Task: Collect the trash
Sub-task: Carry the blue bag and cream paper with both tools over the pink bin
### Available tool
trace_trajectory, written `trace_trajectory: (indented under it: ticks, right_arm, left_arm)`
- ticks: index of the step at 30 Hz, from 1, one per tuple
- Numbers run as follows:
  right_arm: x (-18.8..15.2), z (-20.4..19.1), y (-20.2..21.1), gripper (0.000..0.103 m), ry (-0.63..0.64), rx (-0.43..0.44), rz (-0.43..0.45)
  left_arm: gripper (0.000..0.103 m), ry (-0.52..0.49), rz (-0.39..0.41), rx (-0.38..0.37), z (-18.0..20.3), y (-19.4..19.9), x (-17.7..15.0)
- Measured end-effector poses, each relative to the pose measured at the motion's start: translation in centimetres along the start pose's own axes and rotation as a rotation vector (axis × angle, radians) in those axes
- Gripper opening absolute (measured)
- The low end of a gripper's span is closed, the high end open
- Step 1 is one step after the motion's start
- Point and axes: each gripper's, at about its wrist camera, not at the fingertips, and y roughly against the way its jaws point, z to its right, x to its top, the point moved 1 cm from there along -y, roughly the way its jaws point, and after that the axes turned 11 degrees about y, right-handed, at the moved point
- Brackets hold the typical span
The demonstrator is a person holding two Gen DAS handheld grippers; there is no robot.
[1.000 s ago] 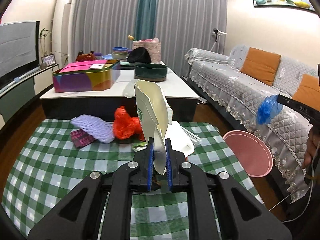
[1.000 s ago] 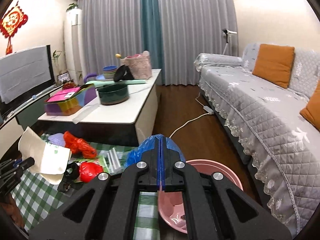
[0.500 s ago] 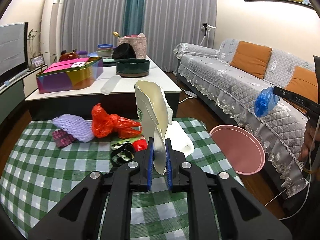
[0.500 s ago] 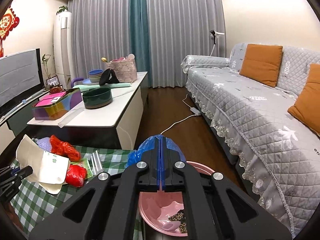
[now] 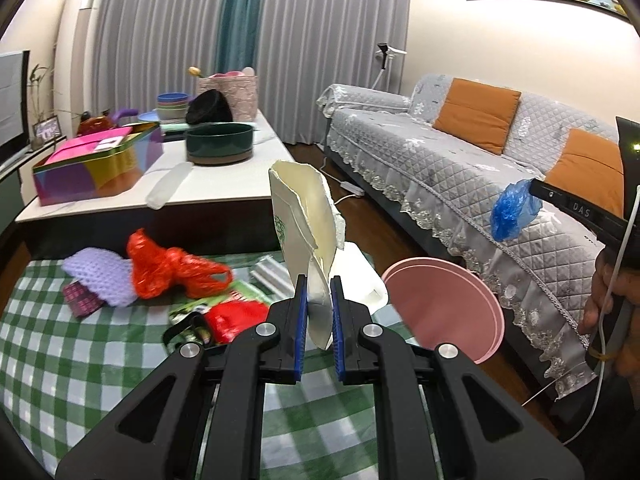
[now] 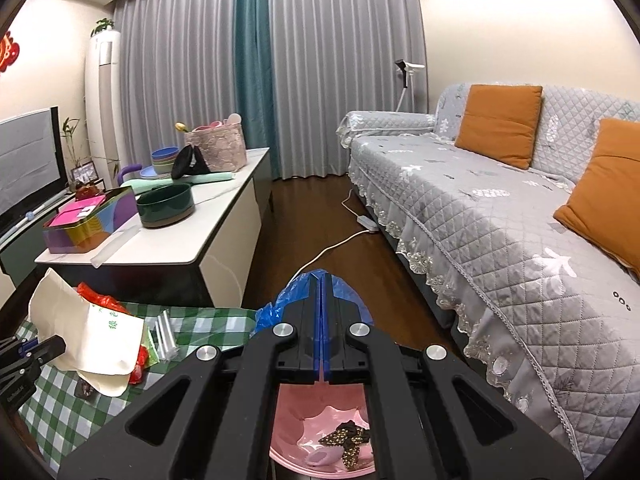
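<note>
Two pieces of trash are in the air at once. The left hand-held gripper (image 5: 319,314) is clamped narrowly on a torn cream paper cup (image 5: 306,216), which stands upright between its blue pads. The right hand-held gripper (image 6: 322,320) is pressed fully together on a crumpled blue plastic bag (image 6: 280,306).

Compared with a second ago, both have drifted sideways toward the pink basin (image 5: 444,308) that sits on the floor between the checked bench (image 5: 80,360) and the sofa (image 6: 500,216). In the left wrist view the basin now lies much closer to the cup, just right of the pads. In the right wrist view the basin's inside has come into sight directly beneath the gripper, with a few scraps already in it.

That suggests the blue bag is about ready to drop, while the cup still needs a little more travel.

Left behind on the bench are a red plastic bag (image 5: 168,270), a purple foam net (image 5: 102,280) and some wrappers (image 5: 224,314), so the collection looks only partly done.
</note>
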Motion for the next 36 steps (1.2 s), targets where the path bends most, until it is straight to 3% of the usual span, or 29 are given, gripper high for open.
trace_trajectory:
  ticks: [22, 36]
  right_arm:
    - [-0.9, 3.9, -3.3, 0.001, -0.059, -0.067, -0.052]
    - [-1.6, 5.0, -4.7, 0.001, -0.08, -0.073, -0.075]
  left_arm:
    - [0.011, -0.09, -0.062, -0.123, 8.2, -7.3, 0.9]
    - [0.011, -0.116, -0.122, -0.13, 10.3, -11.1, -0.1]
